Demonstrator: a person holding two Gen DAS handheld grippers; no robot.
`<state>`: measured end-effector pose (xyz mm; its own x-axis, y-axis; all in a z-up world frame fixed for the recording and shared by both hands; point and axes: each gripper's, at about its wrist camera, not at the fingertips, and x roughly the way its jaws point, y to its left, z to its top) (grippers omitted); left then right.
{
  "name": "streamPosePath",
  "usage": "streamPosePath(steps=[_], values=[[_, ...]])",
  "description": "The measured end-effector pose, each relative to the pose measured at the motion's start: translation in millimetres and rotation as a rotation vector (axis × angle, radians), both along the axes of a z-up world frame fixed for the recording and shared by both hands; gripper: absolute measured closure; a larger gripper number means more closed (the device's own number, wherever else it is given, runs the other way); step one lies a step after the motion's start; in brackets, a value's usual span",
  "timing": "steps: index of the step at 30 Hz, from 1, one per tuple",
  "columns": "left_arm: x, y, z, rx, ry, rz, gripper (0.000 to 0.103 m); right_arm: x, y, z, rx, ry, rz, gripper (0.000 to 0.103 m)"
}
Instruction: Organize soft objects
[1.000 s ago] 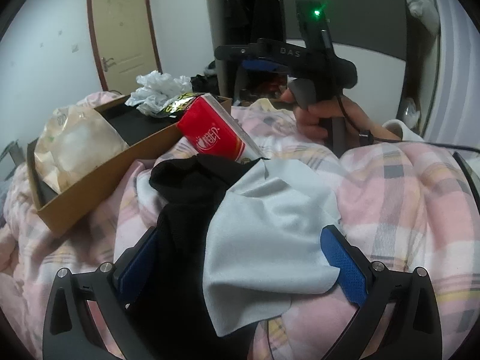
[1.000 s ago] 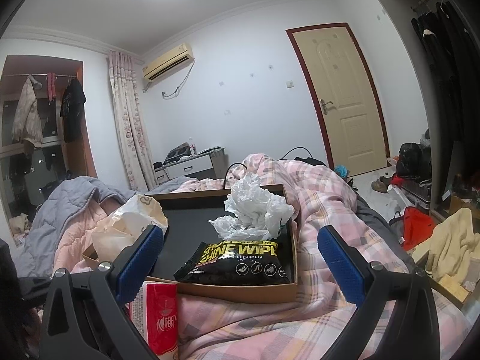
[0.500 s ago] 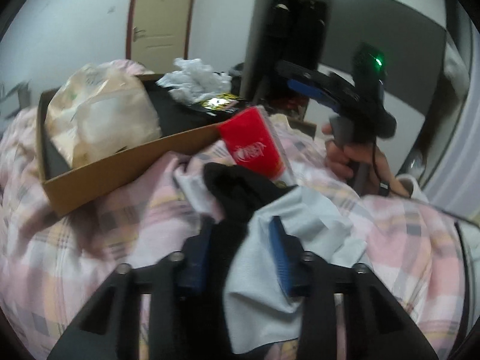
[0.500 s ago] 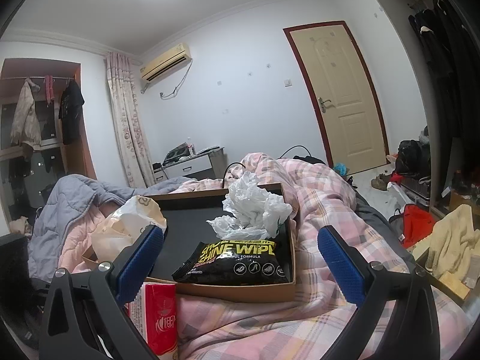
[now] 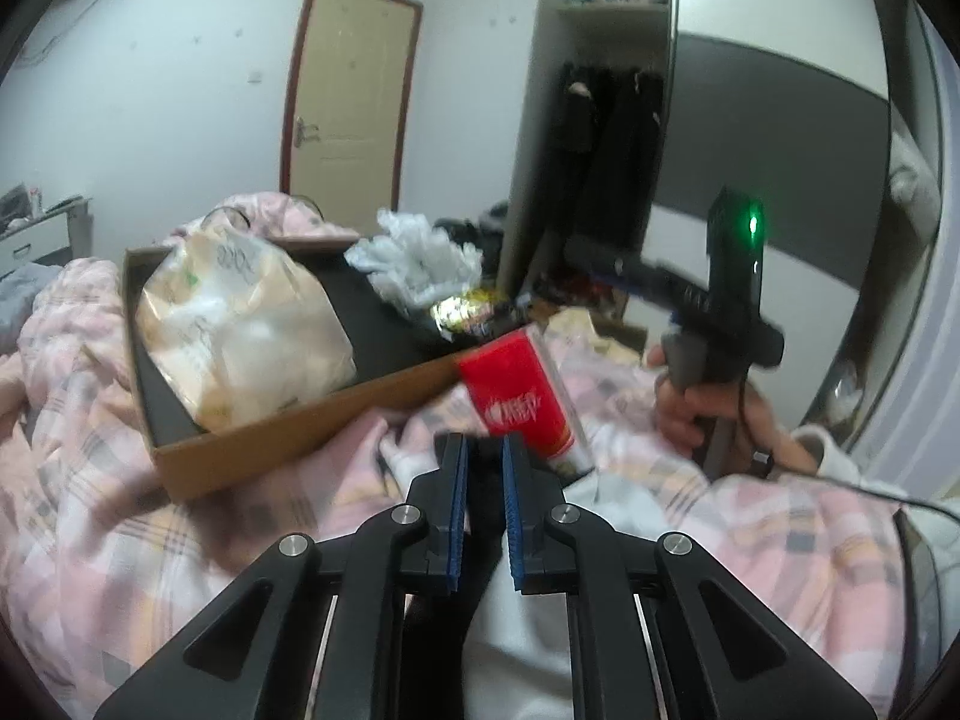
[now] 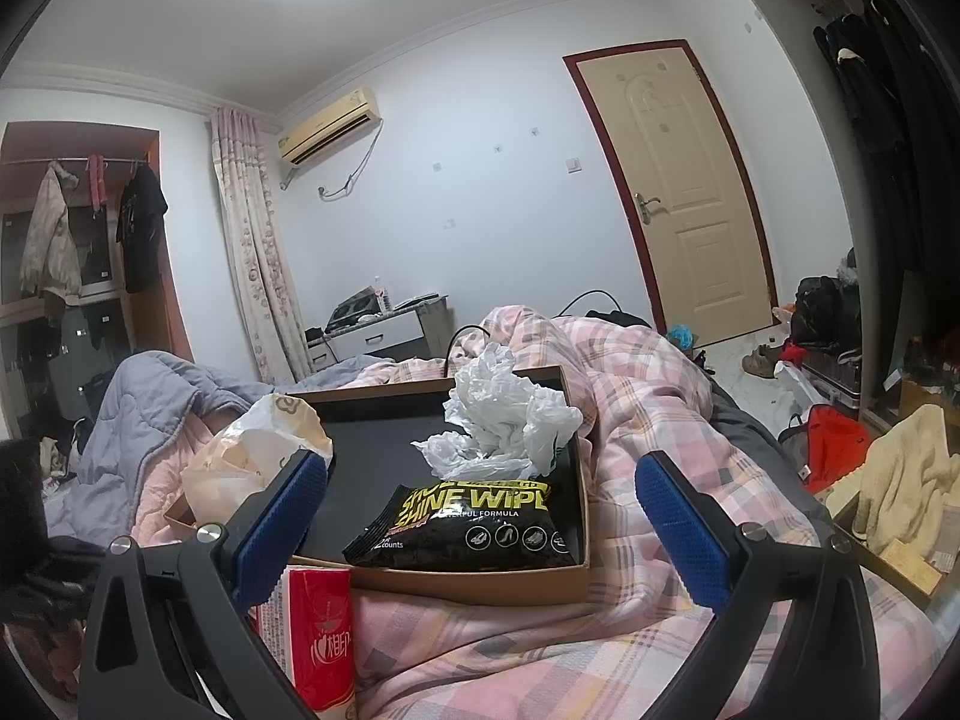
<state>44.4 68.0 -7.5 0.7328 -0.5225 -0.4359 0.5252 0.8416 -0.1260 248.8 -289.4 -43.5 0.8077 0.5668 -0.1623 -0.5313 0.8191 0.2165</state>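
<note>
Left hand-held gripper [image 5: 483, 504]: I've nipped the black cloth [image 5: 480, 546], probably one fold.
Right hand-held gripper [image 6: 480, 522]: wide apart, empty.
Handling: limp, light; pinch bunched folds.

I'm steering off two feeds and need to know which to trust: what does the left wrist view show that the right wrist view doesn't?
Only the left wrist view: the left gripper shut on the black cloth, a pale grey cloth beneath it, and the hand holding the right gripper from outside.

Only the right wrist view: the right gripper's own fingers, wide open and empty, and the readable black wipes pack.

Both: the cardboard tray, crumpled white plastic bag, beige bag, red tissue pack outside the tray, and pink plaid quilt.
</note>
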Motion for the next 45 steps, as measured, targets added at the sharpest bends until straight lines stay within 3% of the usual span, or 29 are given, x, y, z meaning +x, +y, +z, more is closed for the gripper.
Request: streamPosePath(steps=[4, 11, 18, 22, 28, 38, 45], values=[[-9.9, 7.5, 13.3, -0.025, -0.045, 0.03, 0.095, -0.3, 0.0, 0.0, 0.001, 0.002, 0.0, 0.001], [-15.9, 23.1, 7.4, 0.002, 0.045, -0.017, 0.094, 1.7, -2.4, -0.2, 0.009, 0.012, -0.002, 0.001], [-16.0, 27.6, 4.3, 0.014, 0.061, -0.001, 0.094, 1.5, -2.5, -0.8, 0.012, 0.016, -0.003, 0.001], [-18.9, 26.4, 6.4, 0.022, 0.034, -0.001, 0.094, 1.0, -2.1, -1.0, 0.012, 0.018, -0.003, 0.001], [-27.7, 30.3, 16.9, -0.057, -0.005, -0.062, 0.094, 1.7, -3.2, -1.0, 0.013, 0.019, -0.003, 0.001], [-19.5, 19.4, 11.4, 0.0, 0.035, -0.033, 0.094, 1.8, -3.4, -1.1, 0.013, 0.019, -0.003, 0.001], [-22.3, 25.7, 18.2, -0.042, -0.034, 0.031, 0.094, 1.8, -3.6, -1.1, 0.013, 0.019, -0.003, 0.001]])
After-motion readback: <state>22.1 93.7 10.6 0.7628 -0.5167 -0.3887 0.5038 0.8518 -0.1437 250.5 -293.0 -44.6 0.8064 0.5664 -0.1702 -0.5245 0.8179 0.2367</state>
